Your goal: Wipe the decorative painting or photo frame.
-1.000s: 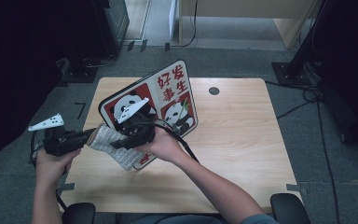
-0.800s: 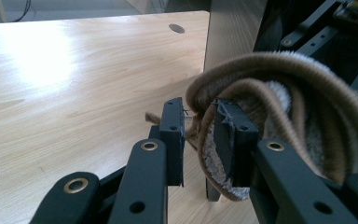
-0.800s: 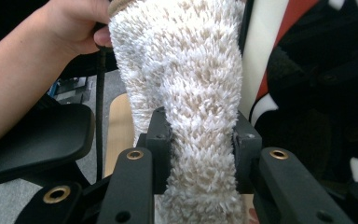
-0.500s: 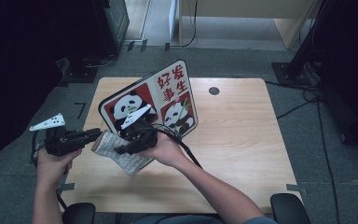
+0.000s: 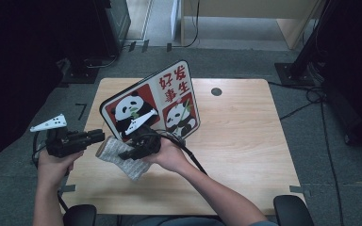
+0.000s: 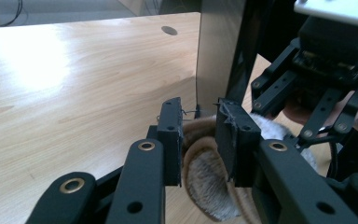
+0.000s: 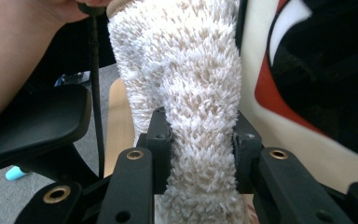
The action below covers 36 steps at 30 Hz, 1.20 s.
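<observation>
- right tool (image 7: 201,140) pinches the fuzzy sock (image 7: 186,88) mid-length, near the counter (image 5: 245,141) left edge.
- left tool (image 6: 200,135), jaws slightly spread, straddles the sock's cuff without pressing.
- sock's long axis runs from tool to tool; the left one is nearer the opening.

One fluffy sock (image 5: 122,157) lies on one wooden tabletop (image 5: 245,141). One panda sign (image 5: 153,106) stands at the centre of the frame, showing two pandas. Two tongs: left tongs (image 5: 100,137) and right tongs (image 5: 127,154). One round hole (image 5: 216,92) sits in the tabletop's upper right.
</observation>
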Tool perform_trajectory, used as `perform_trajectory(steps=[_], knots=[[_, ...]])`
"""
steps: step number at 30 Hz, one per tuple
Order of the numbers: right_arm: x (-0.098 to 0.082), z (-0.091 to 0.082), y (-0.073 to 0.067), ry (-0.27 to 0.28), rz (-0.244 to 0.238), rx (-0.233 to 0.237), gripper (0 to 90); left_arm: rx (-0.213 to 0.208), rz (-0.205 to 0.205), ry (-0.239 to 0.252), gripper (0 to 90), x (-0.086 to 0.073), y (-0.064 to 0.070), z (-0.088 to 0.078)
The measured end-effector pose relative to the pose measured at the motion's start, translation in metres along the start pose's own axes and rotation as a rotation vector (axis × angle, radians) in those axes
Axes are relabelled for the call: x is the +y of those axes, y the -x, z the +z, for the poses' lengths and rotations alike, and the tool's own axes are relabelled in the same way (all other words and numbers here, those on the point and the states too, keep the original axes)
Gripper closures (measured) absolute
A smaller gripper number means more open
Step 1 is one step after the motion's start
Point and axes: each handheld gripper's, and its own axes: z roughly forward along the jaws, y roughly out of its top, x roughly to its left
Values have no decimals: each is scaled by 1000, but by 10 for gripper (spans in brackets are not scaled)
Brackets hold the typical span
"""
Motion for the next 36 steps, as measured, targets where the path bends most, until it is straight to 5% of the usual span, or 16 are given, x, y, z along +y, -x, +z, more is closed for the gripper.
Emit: perform_trajectory(steps=[23, 36], knots=[[-25, 12, 4, -32, 38, 7, 682, -40, 30, -19, 664, 11, 16, 9], [-35, 17, 7, -47, 49, 16, 682, -51, 28, -51, 654, 13, 16, 28]])
